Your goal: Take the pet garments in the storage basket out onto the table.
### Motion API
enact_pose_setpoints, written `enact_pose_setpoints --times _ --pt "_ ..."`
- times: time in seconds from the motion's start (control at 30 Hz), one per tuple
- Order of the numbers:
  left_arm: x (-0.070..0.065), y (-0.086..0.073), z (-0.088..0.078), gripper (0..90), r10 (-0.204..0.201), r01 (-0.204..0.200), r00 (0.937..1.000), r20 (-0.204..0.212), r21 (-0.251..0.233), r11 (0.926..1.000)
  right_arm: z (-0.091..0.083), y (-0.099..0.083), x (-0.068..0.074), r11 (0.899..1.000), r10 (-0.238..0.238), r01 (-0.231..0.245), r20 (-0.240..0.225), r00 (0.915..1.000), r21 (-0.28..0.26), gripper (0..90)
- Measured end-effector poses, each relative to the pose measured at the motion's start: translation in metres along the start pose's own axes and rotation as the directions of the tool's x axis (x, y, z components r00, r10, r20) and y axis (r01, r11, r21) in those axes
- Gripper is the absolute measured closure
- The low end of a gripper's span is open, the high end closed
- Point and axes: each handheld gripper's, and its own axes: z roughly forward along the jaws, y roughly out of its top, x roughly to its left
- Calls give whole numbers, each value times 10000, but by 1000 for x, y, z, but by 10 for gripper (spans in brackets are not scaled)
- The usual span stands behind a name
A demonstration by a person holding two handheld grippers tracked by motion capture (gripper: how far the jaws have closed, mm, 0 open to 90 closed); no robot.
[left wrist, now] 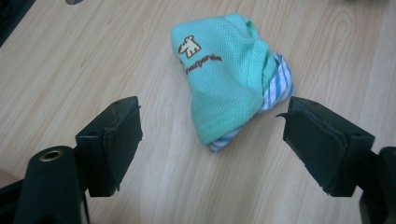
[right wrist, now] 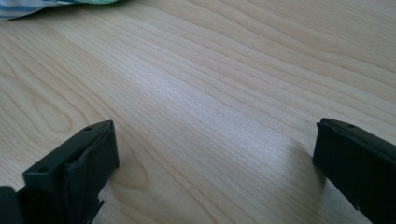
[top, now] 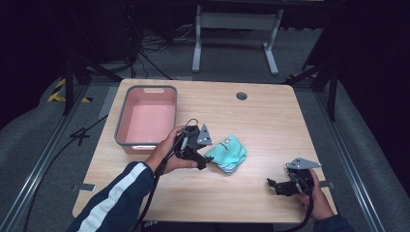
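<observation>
The left tool (top: pixel 205 162) is hovering just beside the folded teal cloth (top: pixel 228 153), which is lying near the middle of the worktop (top: pixel 270 125), a little toward the near edge. In the left gripper view the jaws are standing wide apart, one on each side of the cloth (left wrist: pixel 222 88), not yet touching it. The right tool (top: pixel 273 184) is resting low by the near right corner of the worktop, well apart from the cloth, with its jaws likewise spread over bare wood in the right gripper view.

As a judgement, the work is sitting at its very start: the cloth is folded into a compact bundle, with a blue-and-white striped layer (left wrist: pixel 279 88) peeking out beneath the teal one, but nothing is being gripped. The pink bin (top: pixel 147 116) near the far left corner is standing empty, just beyond the left hand (top: pixel 169 150), and it looks like the likely destination. If so, closing on the bundle, lifting it and carrying it over are all left to do.

The teal fabric is carrying a small white animal logo (left wrist: pixel 189 46) with a line of brown lettering (left wrist: pixel 203 64) under it; the lettering is too small and skewed to read with confidence.
</observation>
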Motion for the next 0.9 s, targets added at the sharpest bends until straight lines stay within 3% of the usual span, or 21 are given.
enact_pose_setpoints --times 0.2,0.37,0.43,0.6,0.9 --pt "-7 -14 -18 183 331 -332 9991 -278 -15 9994 0 0 0 10000 3 -3 1 10000 1 5" --pt "-9 -30 -31 197 360 -358 9992 -156 130 9993 0 0 0 10000 4 -4 10 10000 -8 5" --pt "-11 -37 -37 196 656 -651 9978 -132 326 9973 0 -1 0 10000 17 -17 -7 10000 -18 5" --pt "-14 -57 -49 187 883 -877 9960 -131 459 9951 0 -1 0 10000 2 -2 -11 10000 -12 5" --pt "-24 -82 -60 193 1007 -1004 9949 -40 522 9936 -1 -1 0 10000 -22 22 -15 10000 -10 5"
